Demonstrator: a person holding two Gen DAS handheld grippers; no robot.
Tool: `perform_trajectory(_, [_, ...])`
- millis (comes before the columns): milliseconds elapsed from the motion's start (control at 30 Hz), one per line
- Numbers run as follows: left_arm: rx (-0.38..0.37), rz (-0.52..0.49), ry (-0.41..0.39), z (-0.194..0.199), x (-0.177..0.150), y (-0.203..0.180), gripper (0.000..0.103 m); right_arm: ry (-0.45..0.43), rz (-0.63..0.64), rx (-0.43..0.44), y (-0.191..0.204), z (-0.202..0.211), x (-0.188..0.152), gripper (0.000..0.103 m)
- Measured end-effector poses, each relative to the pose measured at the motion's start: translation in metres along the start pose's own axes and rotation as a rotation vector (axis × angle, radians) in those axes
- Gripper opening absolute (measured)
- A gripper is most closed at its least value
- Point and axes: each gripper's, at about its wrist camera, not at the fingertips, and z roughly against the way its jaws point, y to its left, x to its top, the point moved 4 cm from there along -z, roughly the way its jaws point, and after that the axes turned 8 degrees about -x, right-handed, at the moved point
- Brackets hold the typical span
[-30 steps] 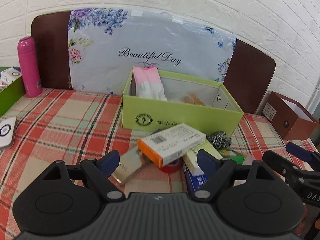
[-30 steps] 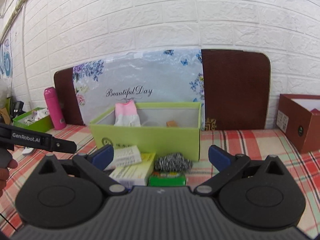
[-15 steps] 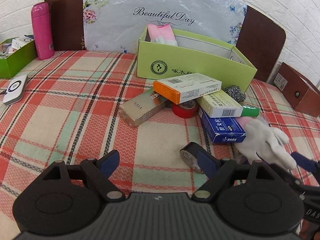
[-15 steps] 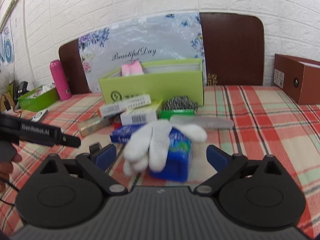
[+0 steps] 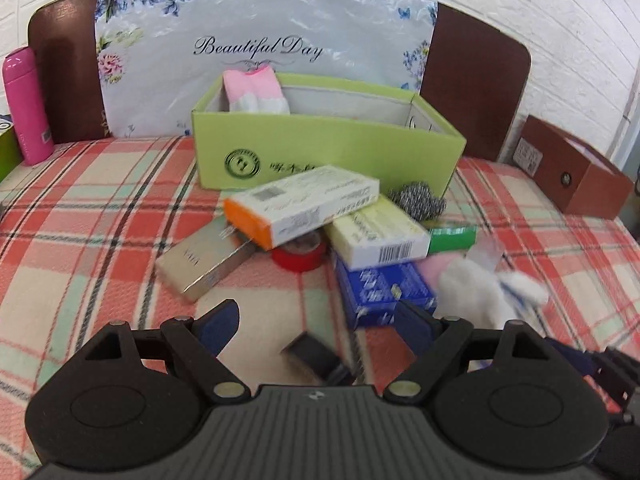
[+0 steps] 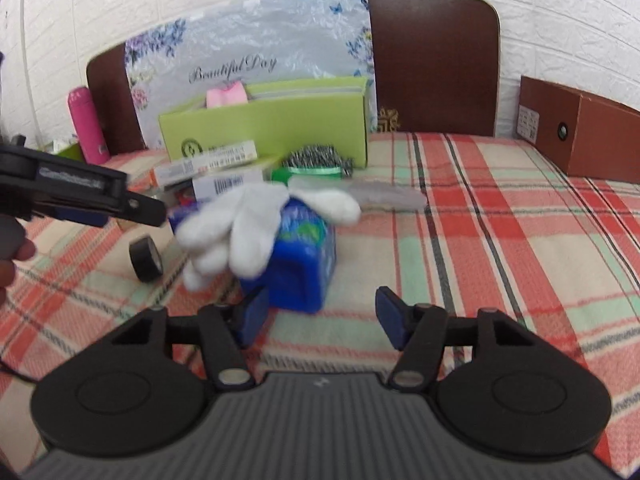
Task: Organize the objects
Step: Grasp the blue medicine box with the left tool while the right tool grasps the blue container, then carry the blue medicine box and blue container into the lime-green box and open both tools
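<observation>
A black tape roll (image 5: 316,360) lies on the plaid cloth between the fingers of my left gripper (image 5: 316,326), which is open; no pad touches it. From the right wrist the same roll (image 6: 146,258) sits under the left gripper (image 6: 80,196). My right gripper (image 6: 322,316) is closing, just short of a blue pack (image 6: 304,256) with a white glove (image 6: 240,228) draped over it. Its left fingertip (image 6: 252,312) is at the pack's near corner and the pads grip nothing. An open green box (image 5: 328,152) stands behind.
In front of the green box a pile holds an orange-and-white carton (image 5: 304,200), a yellow carton (image 5: 376,232), a blue carton (image 5: 380,288), a gold box (image 5: 204,256), red tape (image 5: 298,254) and a steel scourer (image 5: 418,198). A pink bottle (image 5: 26,108) stands far left, a brown box (image 5: 576,172) far right.
The left gripper came down and forward, so the black tape roll now lies between its fingers. The right gripper sank toward the blue pack and its jaws narrowed.
</observation>
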Motion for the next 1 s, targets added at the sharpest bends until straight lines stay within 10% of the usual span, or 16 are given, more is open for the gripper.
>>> perform_trajectory(400, [-0.018, -0.039, 0.077, -0.049, 0.011, -0.017, 0.087, -0.007, 0.026, 0.033, 0.022, -0.034, 0.011, 0.067])
perform_trajectory(533, [-0.082, -0.040, 0.160, -0.059, 0.003, -0.015, 0.059, 0.002, 0.012, -0.004, 0.002, -0.023, 0.006, 0.067])
perform_trajectory(1000, [-0.235, -0.165, 0.234, 0.010, -0.055, -0.054, 0.063, 0.030, -0.012, -0.078, -0.067, 0.039, -0.028, 0.069])
